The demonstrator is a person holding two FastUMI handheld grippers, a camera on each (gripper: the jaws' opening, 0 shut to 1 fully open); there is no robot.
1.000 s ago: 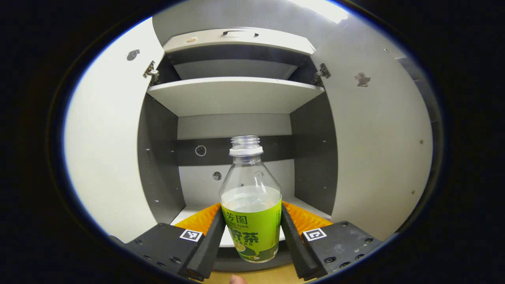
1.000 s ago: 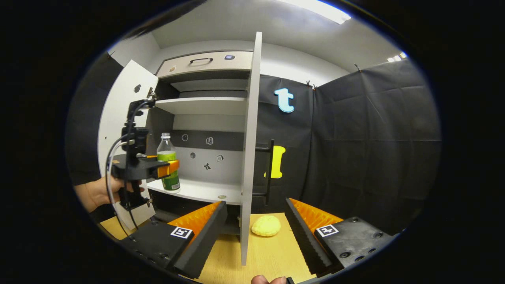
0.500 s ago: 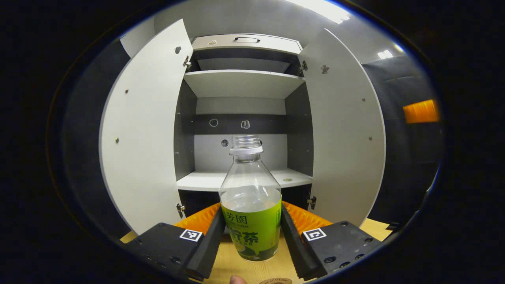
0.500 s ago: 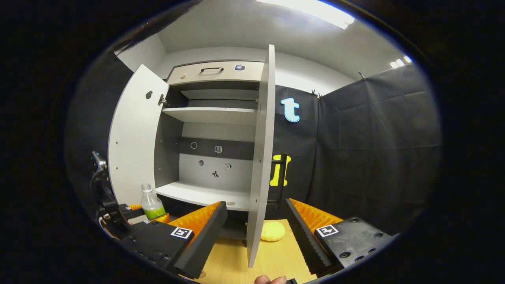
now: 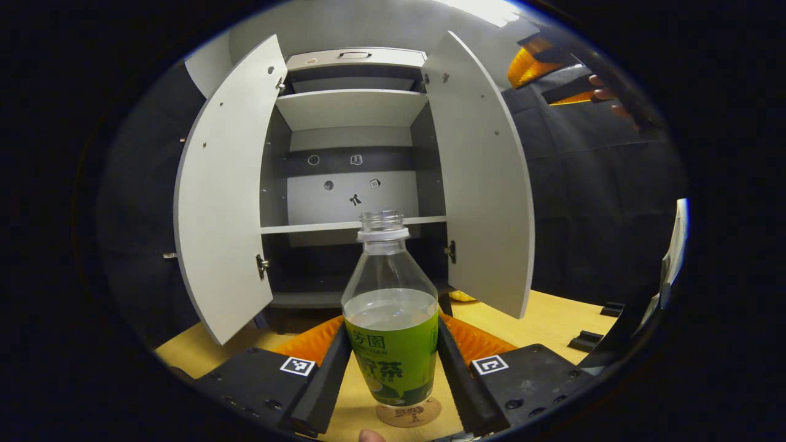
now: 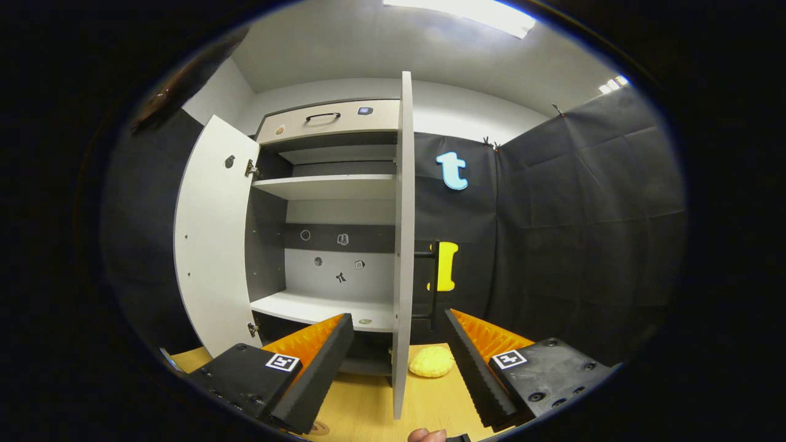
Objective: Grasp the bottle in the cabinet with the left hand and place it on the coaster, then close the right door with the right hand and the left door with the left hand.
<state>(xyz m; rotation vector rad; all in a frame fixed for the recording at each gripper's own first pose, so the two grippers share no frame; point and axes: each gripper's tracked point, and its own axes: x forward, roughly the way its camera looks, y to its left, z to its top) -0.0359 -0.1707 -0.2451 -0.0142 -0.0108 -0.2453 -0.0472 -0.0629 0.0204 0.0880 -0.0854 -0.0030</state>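
A clear bottle with a green label and no cap, part full of liquid, stands upright between the fingers of my left gripper, which is shut on it. Its base hangs just over a round brown coaster on the wooden table; I cannot tell whether they touch. Behind it the grey cabinet has its left door and right door swung open. My right gripper is open, facing the right door edge-on. The right gripper also shows high at the upper right.
A yellow lumpy object lies on the wooden table behind the right door's lower edge. A black handle sits on that door's outer face. Small dark blocks lie at the table's right.
The left gripper has carried the bottle out of the cabinet and down toward the table, over the coaster. The right gripper has risen slightly and stays open.
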